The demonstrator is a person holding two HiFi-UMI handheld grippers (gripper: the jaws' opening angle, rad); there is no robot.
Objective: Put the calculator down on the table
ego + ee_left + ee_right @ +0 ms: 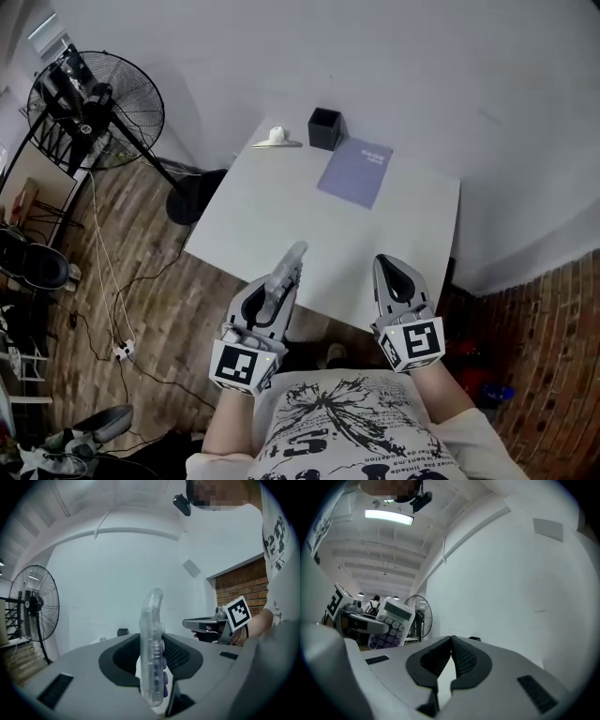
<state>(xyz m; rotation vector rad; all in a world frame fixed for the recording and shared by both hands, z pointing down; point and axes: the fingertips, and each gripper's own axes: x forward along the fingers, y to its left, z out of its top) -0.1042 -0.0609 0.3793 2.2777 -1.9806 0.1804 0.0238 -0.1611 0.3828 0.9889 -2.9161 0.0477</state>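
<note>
A clear plastic calculator (293, 258) with purple and white keys stands on edge between the jaws of my left gripper (277, 292), which is shut on it. It hangs in the air over the near edge of the white table (272, 211). In the left gripper view the calculator (152, 644) rises edge-on between the dark pads. My right gripper (384, 262) is level beside it to the right, its jaws shut with nothing between them (451, 641). The right gripper view shows the calculator's (391, 623) key face at the left.
On the table's far side lie a purple notebook (356, 172), a black square cup (324, 128) and a small white object (275, 137). A standing fan (94, 108) and cables are on the wood floor to the left. White walls close the far side.
</note>
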